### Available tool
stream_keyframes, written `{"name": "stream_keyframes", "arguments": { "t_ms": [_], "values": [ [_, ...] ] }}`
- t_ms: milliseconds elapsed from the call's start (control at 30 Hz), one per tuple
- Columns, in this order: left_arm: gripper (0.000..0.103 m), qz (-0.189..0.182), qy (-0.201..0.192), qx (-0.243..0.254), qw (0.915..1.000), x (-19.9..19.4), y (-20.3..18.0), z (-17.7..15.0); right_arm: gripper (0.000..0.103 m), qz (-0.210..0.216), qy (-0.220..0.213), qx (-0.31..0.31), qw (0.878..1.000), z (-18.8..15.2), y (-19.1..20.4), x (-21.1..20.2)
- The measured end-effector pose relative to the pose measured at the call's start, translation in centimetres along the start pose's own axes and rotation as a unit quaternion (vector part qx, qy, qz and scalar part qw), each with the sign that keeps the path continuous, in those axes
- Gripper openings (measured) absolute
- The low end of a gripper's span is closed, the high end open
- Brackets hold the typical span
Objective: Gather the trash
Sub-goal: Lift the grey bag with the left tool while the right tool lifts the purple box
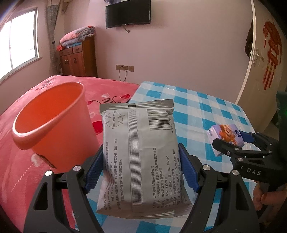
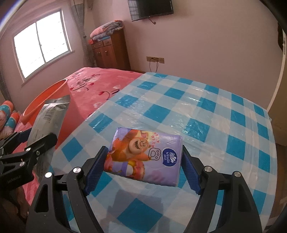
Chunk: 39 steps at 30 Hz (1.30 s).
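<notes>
My left gripper [image 1: 141,166] is shut on a grey wipes packet [image 1: 140,154], printed back side up, held above the table's left edge. Close to its left stands an orange bin [image 1: 52,125] on the bed, mouth tilted toward me. My right gripper [image 2: 143,166] is shut on a purple tissue pack [image 2: 145,154] with a cartoon bear, lifted a little over the checked tablecloth [image 2: 197,111]. In the left wrist view the right gripper [image 1: 231,141] holds that tissue pack [image 1: 224,134] at the right. In the right wrist view the left gripper [image 2: 32,143] with the grey packet [image 2: 48,116] is at the left, in front of the orange bin [image 2: 44,96].
A pink bed cover [image 1: 53,89] lies left of the blue and white checked table [image 1: 206,111]. A wooden cabinet [image 1: 79,57] with folded blankets stands at the far wall under a wall television [image 1: 127,14]. A door [image 1: 265,53] is at the right, a window [image 2: 41,44] at the left.
</notes>
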<state>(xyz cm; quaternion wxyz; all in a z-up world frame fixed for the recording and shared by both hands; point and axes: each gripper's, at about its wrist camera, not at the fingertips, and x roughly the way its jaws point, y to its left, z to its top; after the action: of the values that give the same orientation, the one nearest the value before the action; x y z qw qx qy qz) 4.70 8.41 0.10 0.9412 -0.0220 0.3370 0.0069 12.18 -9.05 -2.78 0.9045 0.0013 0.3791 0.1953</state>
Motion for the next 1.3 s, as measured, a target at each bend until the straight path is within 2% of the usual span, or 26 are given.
{"name": "stream_keyframes", "arguments": {
  "t_ms": [400,800,1300],
  "values": [
    [0.078,0.020,-0.024,-0.017,0.9994,-2.1,3.2,1.1,0.078,0.020,-0.002,-0.026,0.999,1.2,3.1,-0.7],
    [0.078,0.057,-0.050,-0.039,0.9963,-3.2,7.5,2.9,0.078,0.051,-0.004,-0.059,0.997,3.6,7.1,-0.5],
    [0.078,0.104,-0.064,-0.074,0.9897,-3.4,13.1,4.6,0.078,0.105,-0.029,-0.142,0.984,8.2,15.3,0.0]
  ]
}}
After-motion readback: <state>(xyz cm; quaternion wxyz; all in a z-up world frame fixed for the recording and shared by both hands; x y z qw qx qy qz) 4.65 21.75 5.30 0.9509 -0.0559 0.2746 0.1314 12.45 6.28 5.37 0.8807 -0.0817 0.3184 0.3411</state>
